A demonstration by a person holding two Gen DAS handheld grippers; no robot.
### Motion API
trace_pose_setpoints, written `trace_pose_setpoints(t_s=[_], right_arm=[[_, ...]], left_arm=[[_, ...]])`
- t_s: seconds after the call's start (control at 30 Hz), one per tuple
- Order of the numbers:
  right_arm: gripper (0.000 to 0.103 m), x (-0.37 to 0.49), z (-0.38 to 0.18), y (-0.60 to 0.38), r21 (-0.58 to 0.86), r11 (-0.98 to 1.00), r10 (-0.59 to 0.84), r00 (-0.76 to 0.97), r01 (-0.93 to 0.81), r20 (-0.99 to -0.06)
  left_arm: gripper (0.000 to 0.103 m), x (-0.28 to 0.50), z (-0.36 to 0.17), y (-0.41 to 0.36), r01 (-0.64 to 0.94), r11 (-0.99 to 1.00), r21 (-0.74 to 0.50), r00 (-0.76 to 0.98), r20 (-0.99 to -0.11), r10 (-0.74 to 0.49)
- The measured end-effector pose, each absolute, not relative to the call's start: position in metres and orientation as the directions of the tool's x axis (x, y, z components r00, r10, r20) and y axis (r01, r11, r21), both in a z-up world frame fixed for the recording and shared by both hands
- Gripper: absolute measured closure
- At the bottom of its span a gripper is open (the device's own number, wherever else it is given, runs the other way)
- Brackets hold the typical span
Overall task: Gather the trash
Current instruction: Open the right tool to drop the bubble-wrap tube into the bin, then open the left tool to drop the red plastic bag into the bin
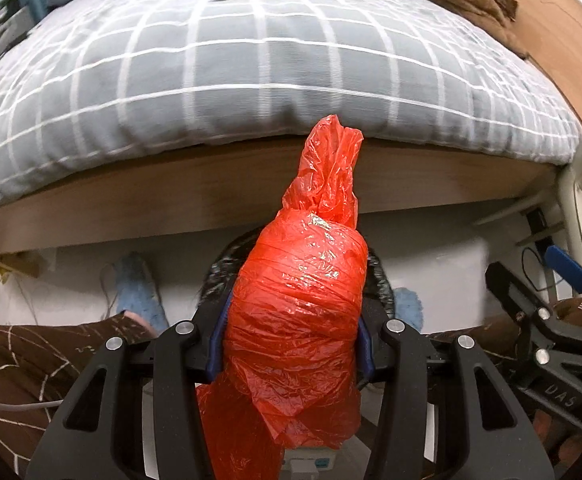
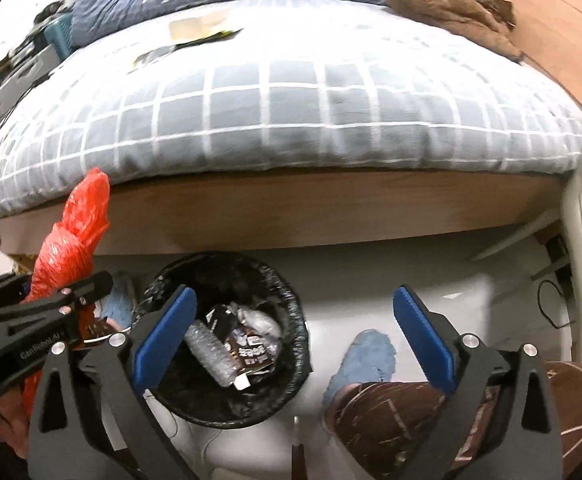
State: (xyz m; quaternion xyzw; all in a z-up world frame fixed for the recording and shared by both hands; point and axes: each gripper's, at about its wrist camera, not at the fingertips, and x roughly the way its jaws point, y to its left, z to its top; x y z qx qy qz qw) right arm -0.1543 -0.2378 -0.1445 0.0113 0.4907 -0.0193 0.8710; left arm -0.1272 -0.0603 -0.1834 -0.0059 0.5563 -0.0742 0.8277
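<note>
My left gripper (image 1: pixel 291 344) is shut on a bundled red plastic bag (image 1: pixel 299 300), held upright in front of the bed edge; it also shows at the left of the right wrist view (image 2: pixel 71 240). Behind the bag in the left wrist view, part of the black-lined trash bin (image 1: pixel 223 272) shows. My right gripper (image 2: pixel 295 328) is open and empty above the floor, its left finger over the trash bin (image 2: pixel 227 412), which holds a crushed clear bottle (image 2: pixel 211 354) and dark wrappers (image 2: pixel 251 350). Wrappers (image 2: pixel 187 46) and a pale box (image 2: pixel 195 26) lie on the bed.
The bed with a grey checked duvet (image 2: pixel 291 120) and a wooden frame (image 2: pixel 291 208) is ahead. A brown garment (image 2: pixel 443 4) lies at its far right. The person's legs in brown trousers (image 2: pixel 403 412) and blue slippers (image 2: pixel 367 356) flank the bin. Cables (image 2: pixel 551 300) run along the right wall.
</note>
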Motion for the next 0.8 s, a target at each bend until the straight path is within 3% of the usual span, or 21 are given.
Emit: trace_pose_setpoints(t_s=[0.43,0.53,0.8], right_arm=[[0.008,-0.156,-0.157,-0.275,0.034,0.992,-0.030,0.494,0.120,-0.869],[0.008,-0.155,-0.159,-0.276,0.039,0.991,-0.027,0.490,0.125,-0.871],[0.008,-0.153,-0.161,-0.269,0.046,0.993,-0.012,0.486,0.107,-0.874]], left_arm=[[0.053,-0.116,-0.207,-0.097,0.160,0.983,-0.085,0.303,-0.944,-0.131],[0.048,-0.115,-0.209,-0.097,0.154,0.984,-0.088,0.300,-0.945,-0.132],[0.023,-0.117,-0.210,-0.090,0.147,0.987,-0.070,0.319,-0.941,-0.114]])
